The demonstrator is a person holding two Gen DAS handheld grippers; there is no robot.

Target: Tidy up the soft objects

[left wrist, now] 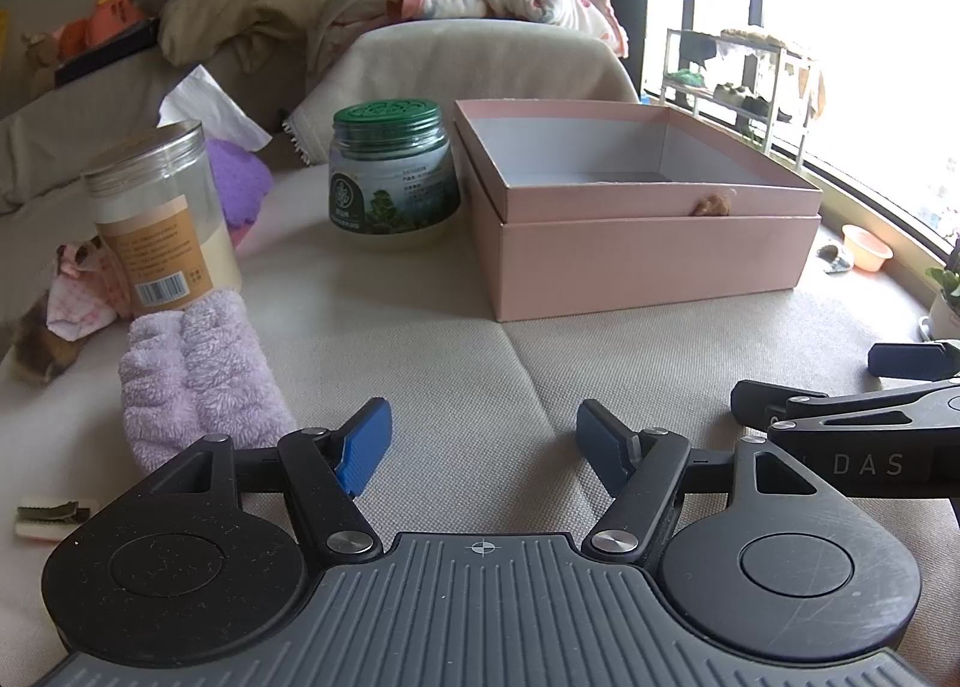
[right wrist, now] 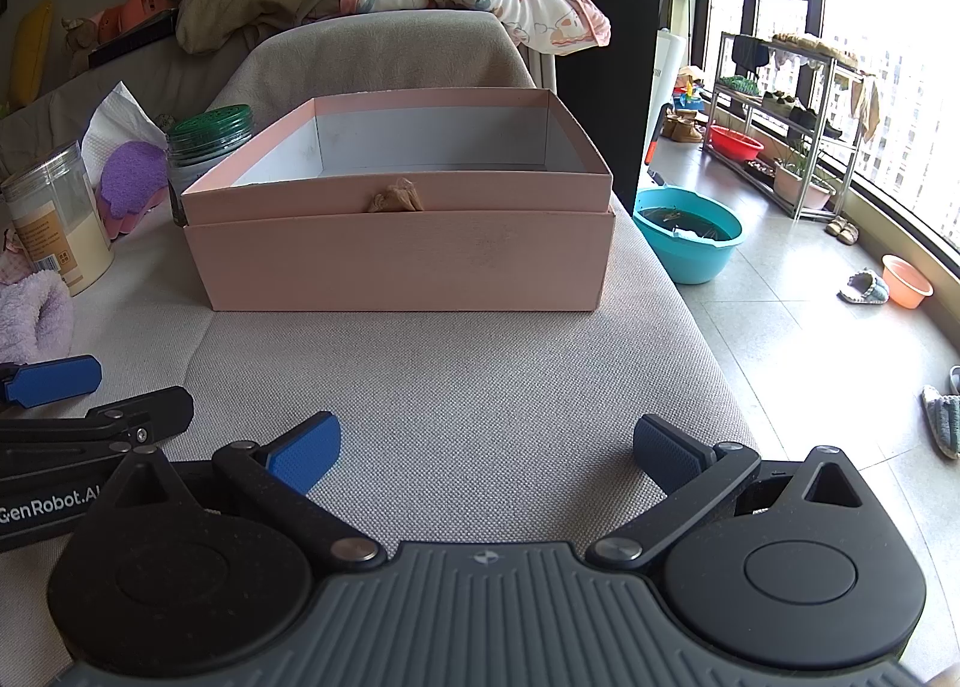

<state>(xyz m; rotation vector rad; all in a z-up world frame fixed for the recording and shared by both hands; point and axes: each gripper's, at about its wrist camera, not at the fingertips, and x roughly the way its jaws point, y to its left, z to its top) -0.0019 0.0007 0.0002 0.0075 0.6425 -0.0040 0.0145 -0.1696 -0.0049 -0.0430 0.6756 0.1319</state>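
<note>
On the couch [right wrist: 456,387], the pink box [right wrist: 396,255] sits open. Something brown, maybe cloth [right wrist: 393,198], hangs over its front. Both the left gripper [left wrist: 483,447] and right gripper [right wrist: 486,447] have jaws spread wide, holding nothing. A purple towel [left wrist: 198,375] lies nearby.

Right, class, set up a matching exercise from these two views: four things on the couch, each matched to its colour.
Things:
1. open box
2. folded towel
3. jar lid
4. gripper fingers

Colours:
A. blue
B. green
C. pink
D. lilac

Pairs: 1-C, 2-D, 3-B, 4-A
</note>
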